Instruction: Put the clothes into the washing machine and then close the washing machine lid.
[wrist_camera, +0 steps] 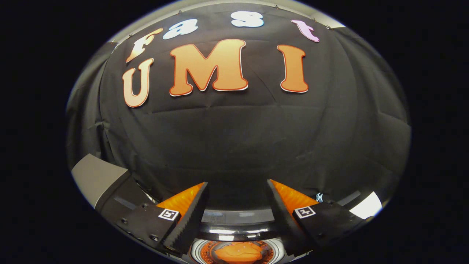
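We are holding the gripper (237, 190) with its serrated fingers spread apart, gripping nothing. Low between them, the orange crumpled clothes (236, 253) are lying inside the round glossy washing machine (234, 234) drum; a grey slanted panel (96, 177) is showing at lower left before wrinkled black cloth (242, 139).

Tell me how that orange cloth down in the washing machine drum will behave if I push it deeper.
The orange cloth shows soft folds, so it likely crumples rather than slides stiffly. It probably weighs little and may spring back. It sits in the drum between the open gripper fingers, so nothing should roll.
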A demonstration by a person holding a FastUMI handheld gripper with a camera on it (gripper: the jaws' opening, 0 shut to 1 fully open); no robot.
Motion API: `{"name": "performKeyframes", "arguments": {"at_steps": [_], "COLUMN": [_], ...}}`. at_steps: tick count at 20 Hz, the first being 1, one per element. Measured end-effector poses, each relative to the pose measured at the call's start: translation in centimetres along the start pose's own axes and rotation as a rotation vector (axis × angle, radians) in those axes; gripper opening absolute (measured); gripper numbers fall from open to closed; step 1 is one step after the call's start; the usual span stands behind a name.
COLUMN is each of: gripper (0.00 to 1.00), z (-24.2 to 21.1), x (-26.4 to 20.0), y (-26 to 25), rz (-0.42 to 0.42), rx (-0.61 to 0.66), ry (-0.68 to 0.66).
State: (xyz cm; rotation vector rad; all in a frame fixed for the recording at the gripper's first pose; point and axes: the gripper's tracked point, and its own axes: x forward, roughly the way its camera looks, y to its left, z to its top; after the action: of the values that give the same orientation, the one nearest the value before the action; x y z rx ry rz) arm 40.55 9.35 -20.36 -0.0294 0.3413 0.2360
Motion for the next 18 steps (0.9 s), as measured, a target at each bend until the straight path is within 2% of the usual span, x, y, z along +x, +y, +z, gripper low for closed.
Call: {"name": "performKeyframes", "arguments": {"at_steps": [9,14,18], "gripper": [0.99,0.99,0.99], "z": [-3.4,-7.6,-9.0], "x": [-3.9,-6.1,-7.3], "y": [0.2,0.0,-0.8], "rz": [-0.001,0.008,0.01], "rx": [0.006,0.009,0.079], "ry": [0.025,0.102,0.116]}}
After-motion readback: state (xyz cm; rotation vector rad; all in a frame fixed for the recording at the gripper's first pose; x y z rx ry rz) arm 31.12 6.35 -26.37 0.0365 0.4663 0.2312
